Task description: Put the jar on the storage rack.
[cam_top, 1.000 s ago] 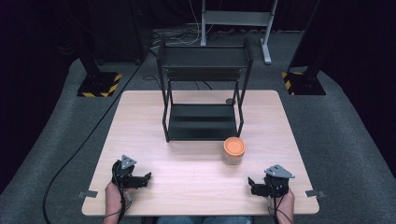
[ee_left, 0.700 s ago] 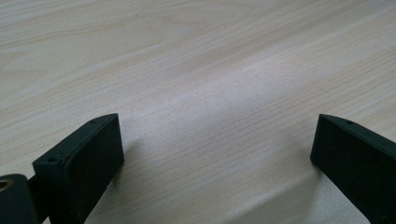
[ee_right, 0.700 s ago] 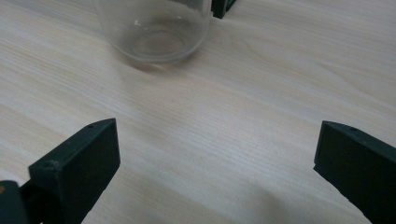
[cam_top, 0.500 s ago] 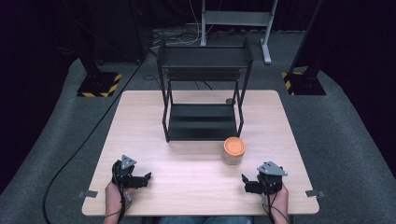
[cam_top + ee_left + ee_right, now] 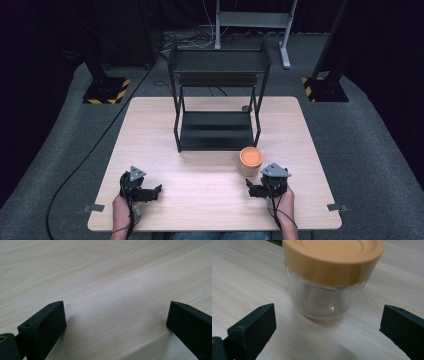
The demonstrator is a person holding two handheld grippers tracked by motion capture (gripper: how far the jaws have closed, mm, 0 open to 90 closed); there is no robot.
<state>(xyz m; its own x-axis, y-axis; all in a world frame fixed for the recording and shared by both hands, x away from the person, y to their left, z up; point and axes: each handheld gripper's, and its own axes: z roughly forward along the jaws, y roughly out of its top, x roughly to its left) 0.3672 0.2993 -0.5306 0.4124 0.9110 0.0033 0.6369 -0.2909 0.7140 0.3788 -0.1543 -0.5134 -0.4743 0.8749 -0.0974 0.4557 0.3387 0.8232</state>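
One glass jar with one orange lid stands at twelve o'clock of the right gripper, whose jaws gape empty. The left gripper, at nine o'clock, is wide open, empty. One black rack stands beyond.

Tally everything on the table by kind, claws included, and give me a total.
Jar, clear glass with an orange lid: 1
Black shelf rack: 1
Small dark round thing behind the rack, too small to identify: 1
Claws: 2, the left claw and the right claw, both open
Total: 5
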